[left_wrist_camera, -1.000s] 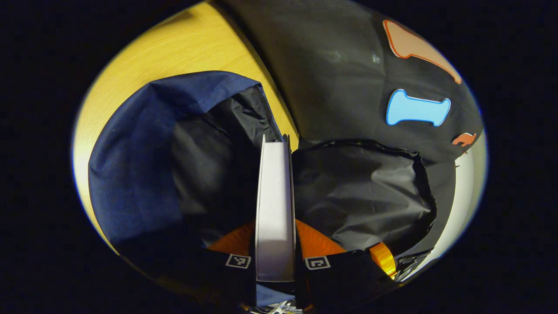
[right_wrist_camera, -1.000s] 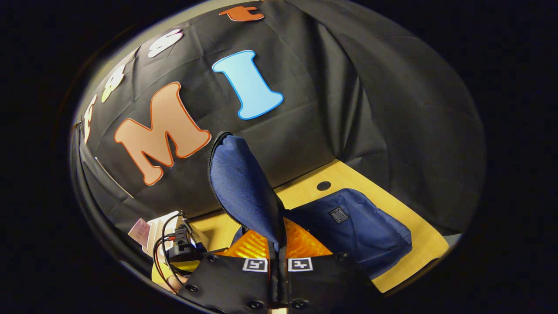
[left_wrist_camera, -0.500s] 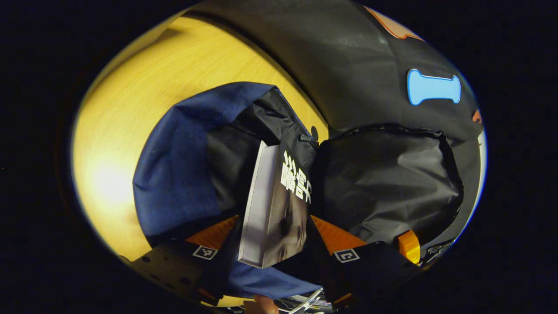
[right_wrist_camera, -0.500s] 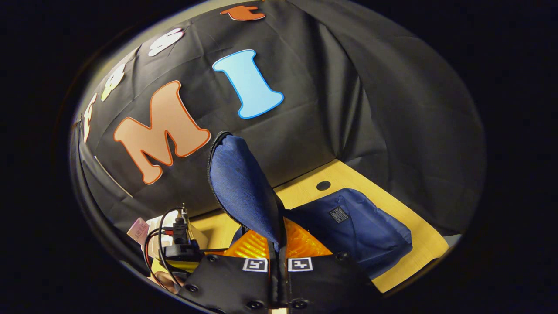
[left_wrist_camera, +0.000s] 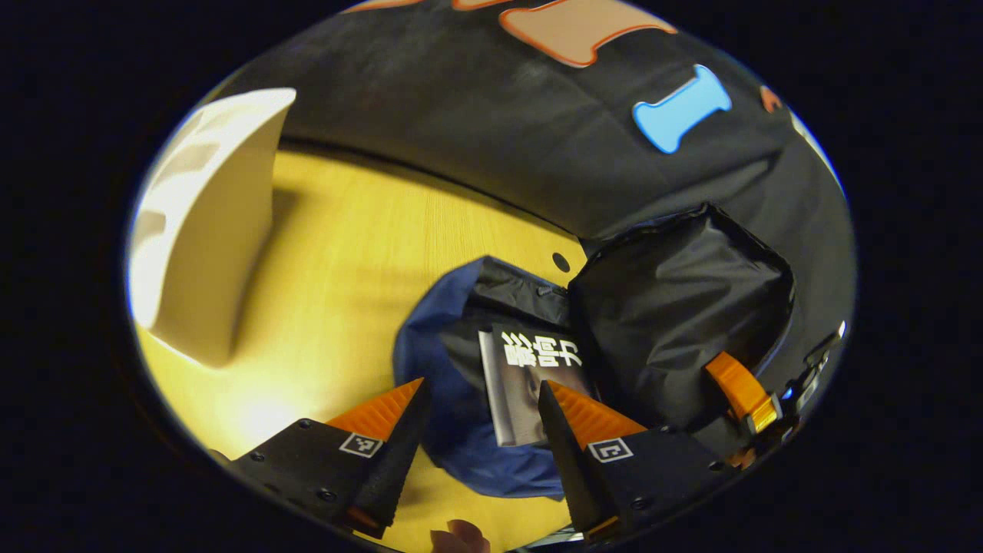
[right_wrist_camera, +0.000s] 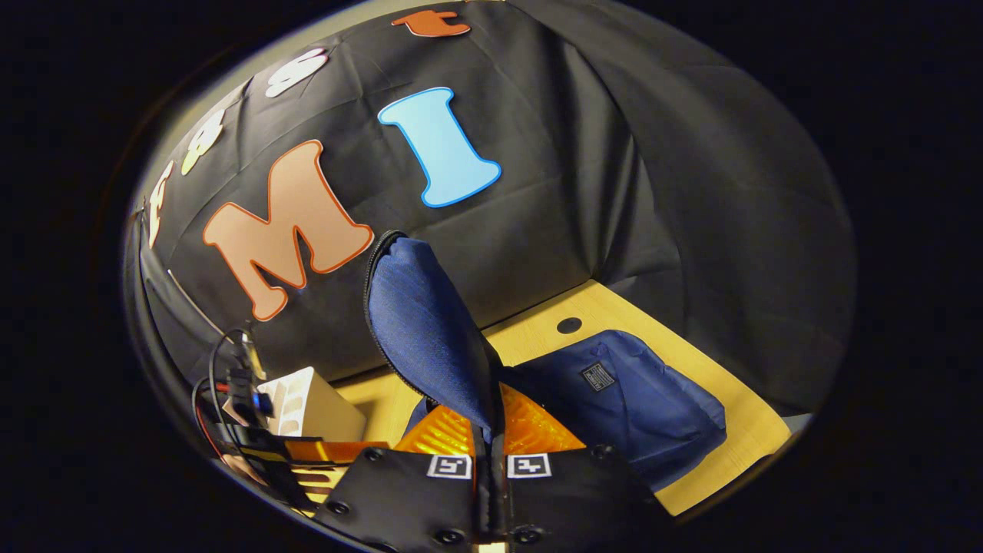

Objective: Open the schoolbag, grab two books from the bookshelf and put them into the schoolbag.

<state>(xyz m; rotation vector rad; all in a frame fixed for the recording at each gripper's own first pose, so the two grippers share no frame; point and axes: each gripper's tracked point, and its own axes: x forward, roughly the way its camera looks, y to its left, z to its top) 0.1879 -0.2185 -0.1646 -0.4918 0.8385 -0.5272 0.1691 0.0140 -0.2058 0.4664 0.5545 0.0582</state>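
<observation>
My left gripper (left_wrist_camera: 480, 403) hangs above the schoolbag (left_wrist_camera: 461, 430) with its 2 fingers spread wide, gripping nothing. Between them I see 1 book (left_wrist_camera: 530, 384) lying inside the bag's open mouth, cover up, against the dark lining. My right gripper (right_wrist_camera: 489, 438) is pinched tight on the bag's blue flap (right_wrist_camera: 418, 322) — held upright, zipper edge showing. The bag sits on the yellow table (left_wrist_camera: 345, 253). A pale bookshelf (left_wrist_camera: 207, 230) stands well apart, at the table's left in the left gripper view.
</observation>
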